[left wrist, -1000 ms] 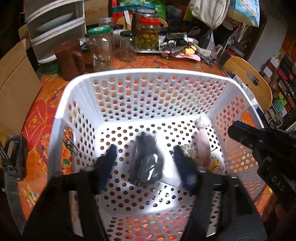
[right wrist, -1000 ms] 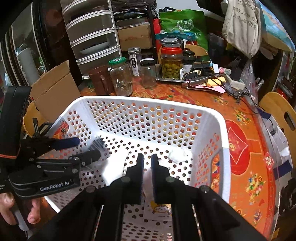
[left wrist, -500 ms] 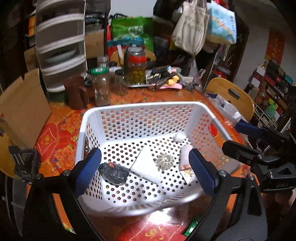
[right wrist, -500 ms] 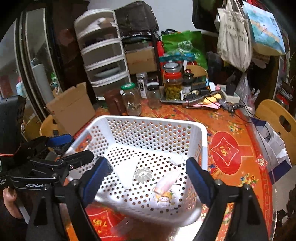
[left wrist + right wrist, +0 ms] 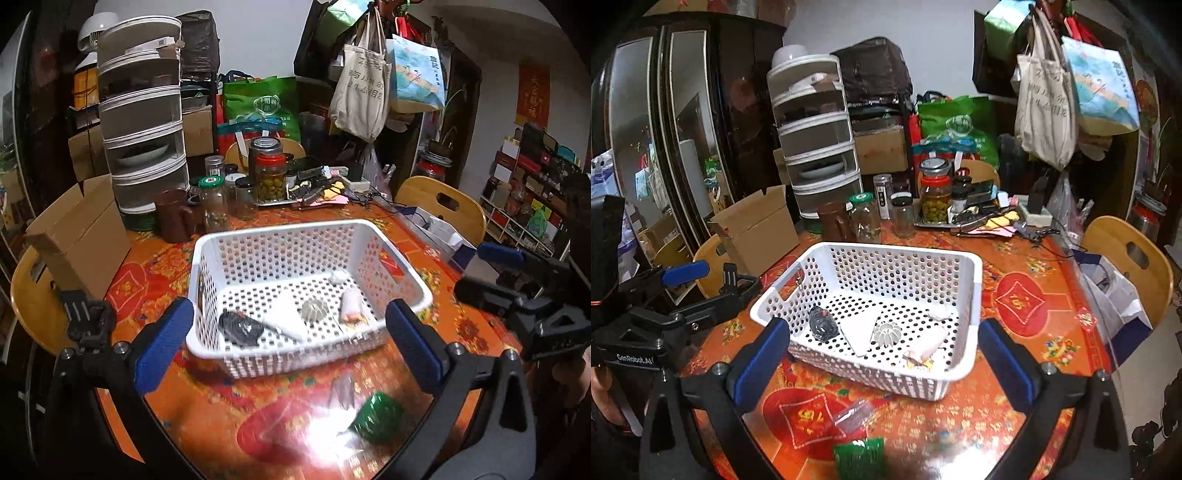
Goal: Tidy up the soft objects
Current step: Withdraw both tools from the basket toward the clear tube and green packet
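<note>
A white perforated basket stands on the orange patterned table. In it lie a black crumpled bag, a white cloth, a ribbed grey puff, a pinkish packet and a small white wad. My left gripper hangs in front of and above the basket, its jaws opening with nothing between them. My right gripper does the same, holding nothing. A green packet and a small clear bag lie on the table nearer to me.
Behind the basket stand glass jars, a brown mug, a metal tray of odds and ends and a drawer tower. A cardboard box sits at the left. Wooden chairs flank the table.
Both grippers pulled back and up out of the basket and opened wide. The black bag left the left jaws and lies in the basket; the right jaws, shut before, stand apart.
</note>
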The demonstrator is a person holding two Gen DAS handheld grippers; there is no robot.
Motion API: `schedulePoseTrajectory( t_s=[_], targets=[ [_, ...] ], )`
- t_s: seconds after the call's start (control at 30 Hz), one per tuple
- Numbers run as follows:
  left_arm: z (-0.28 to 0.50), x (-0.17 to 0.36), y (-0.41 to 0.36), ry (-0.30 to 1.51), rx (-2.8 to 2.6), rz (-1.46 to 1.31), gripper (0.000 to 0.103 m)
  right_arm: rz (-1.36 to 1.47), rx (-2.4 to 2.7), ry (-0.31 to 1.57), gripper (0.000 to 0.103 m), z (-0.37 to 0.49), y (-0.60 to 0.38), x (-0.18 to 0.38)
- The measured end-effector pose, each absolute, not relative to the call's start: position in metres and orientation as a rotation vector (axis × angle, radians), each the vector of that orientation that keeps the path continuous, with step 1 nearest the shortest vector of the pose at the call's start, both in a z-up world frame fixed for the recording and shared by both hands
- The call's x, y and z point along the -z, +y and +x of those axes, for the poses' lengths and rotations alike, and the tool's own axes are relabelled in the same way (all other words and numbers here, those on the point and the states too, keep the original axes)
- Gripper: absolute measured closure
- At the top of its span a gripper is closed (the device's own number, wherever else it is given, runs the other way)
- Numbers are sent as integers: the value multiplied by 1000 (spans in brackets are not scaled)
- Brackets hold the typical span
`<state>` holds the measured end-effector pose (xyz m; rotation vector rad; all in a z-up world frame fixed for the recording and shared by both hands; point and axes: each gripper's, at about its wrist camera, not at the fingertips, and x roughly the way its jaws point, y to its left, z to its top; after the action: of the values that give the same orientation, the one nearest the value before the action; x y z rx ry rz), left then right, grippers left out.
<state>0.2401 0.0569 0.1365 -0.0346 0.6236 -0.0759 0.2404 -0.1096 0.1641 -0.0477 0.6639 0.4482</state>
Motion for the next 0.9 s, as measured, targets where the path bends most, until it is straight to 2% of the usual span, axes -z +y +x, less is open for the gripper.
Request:
schedulePoseTrajectory(
  t_s=[0.3,0.53,0.6,0.67,0.7,0.9],
  targets=[
    [167,-115,39,594,161,-28,0,-62,-417,616,1,165,-132,-144],
    [175,-57,24,681,187,-45,0,-70,-419,652,2,130,-134,-75],
    [183,-38,21,710,200,-52,0,-74,-439,697,10,135,-131,-50],
    [193,-27,21,718,196,-49,0,-65,-434,748,32,142,-130,-29],
    [196,-20,20,726,191,-46,0,-56,-434,757,36,145,-131,-22],
    [214,9,19,758,189,-43,1,-57,-476,815,39,151,-121,9]
  ],
)
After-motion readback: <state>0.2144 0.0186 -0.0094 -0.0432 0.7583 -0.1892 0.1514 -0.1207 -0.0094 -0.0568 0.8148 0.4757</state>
